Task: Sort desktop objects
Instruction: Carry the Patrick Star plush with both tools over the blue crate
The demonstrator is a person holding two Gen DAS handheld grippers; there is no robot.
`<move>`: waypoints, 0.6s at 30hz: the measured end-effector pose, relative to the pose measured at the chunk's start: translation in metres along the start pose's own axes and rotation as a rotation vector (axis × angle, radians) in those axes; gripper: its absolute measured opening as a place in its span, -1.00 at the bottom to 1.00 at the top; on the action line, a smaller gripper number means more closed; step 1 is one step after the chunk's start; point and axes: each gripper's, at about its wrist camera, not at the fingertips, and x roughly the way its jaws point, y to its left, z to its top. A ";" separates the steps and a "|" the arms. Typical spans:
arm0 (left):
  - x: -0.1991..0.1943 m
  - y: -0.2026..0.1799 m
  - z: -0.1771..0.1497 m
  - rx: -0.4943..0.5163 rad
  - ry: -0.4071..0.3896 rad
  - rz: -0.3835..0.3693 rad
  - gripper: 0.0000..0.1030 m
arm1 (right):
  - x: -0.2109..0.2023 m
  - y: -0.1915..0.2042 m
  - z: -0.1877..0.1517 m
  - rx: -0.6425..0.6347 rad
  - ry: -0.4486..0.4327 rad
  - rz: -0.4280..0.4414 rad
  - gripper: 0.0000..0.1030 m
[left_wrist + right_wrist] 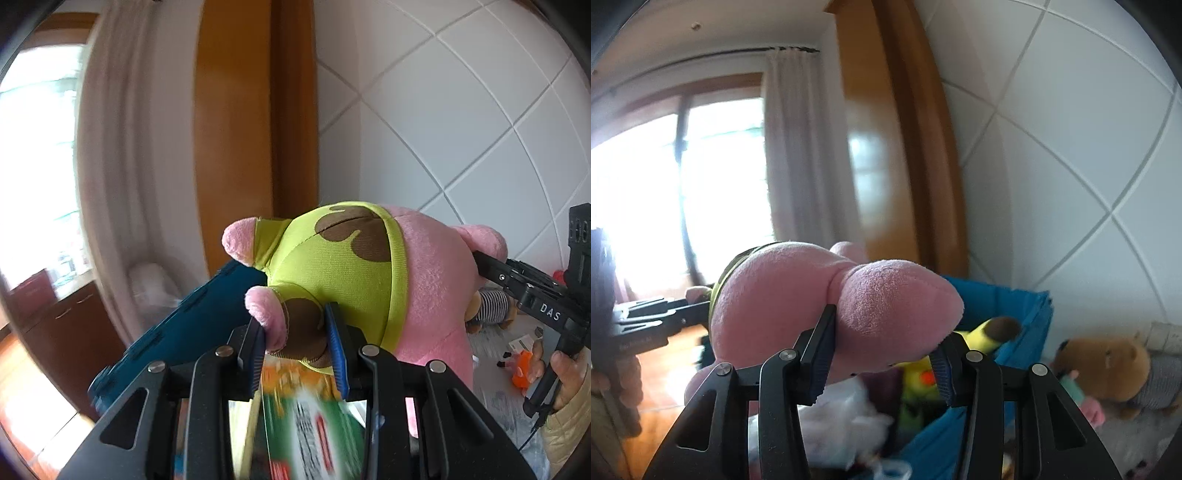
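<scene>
A pink plush toy (436, 280) in lime-green shorts with brown spots hangs in the air between both grippers. My left gripper (297, 349) is shut on one of its pink-and-brown legs. My right gripper (881, 356) is shut on a pink limb (897, 299) at the other end of the plush toy (775, 295); in the left wrist view the right gripper's fingers (491, 267) meet the toy at the right. A blue fabric bin (1015, 306) sits below the toy, holding a yellow plush (982, 334) and white stuffing (846, 417).
A brown plush in a striped shirt (1115, 369) lies on the surface right of the bin, by the white tiled wall (1071, 166). A green printed box (314, 424) lies under my left gripper. A small orange toy (522, 369) and papers lie right. A wooden door frame (236, 129) stands behind.
</scene>
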 end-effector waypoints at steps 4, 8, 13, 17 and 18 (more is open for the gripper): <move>0.074 0.008 0.018 0.038 0.077 -0.058 -0.41 | 0.043 -0.010 0.005 -0.020 0.025 -0.098 -0.12; 0.134 0.011 0.025 0.065 0.166 -0.074 -0.42 | 0.081 -0.018 0.006 -0.045 0.091 -0.173 -0.12; 0.179 0.010 0.019 0.102 0.259 -0.070 -0.42 | 0.120 -0.024 -0.001 -0.053 0.187 -0.194 -0.03; 0.183 0.000 0.015 0.154 0.266 -0.010 -0.11 | 0.131 -0.022 -0.001 -0.084 0.208 -0.240 0.08; 0.182 0.001 0.015 0.148 0.267 -0.001 0.18 | 0.132 -0.024 0.000 -0.067 0.210 -0.239 0.13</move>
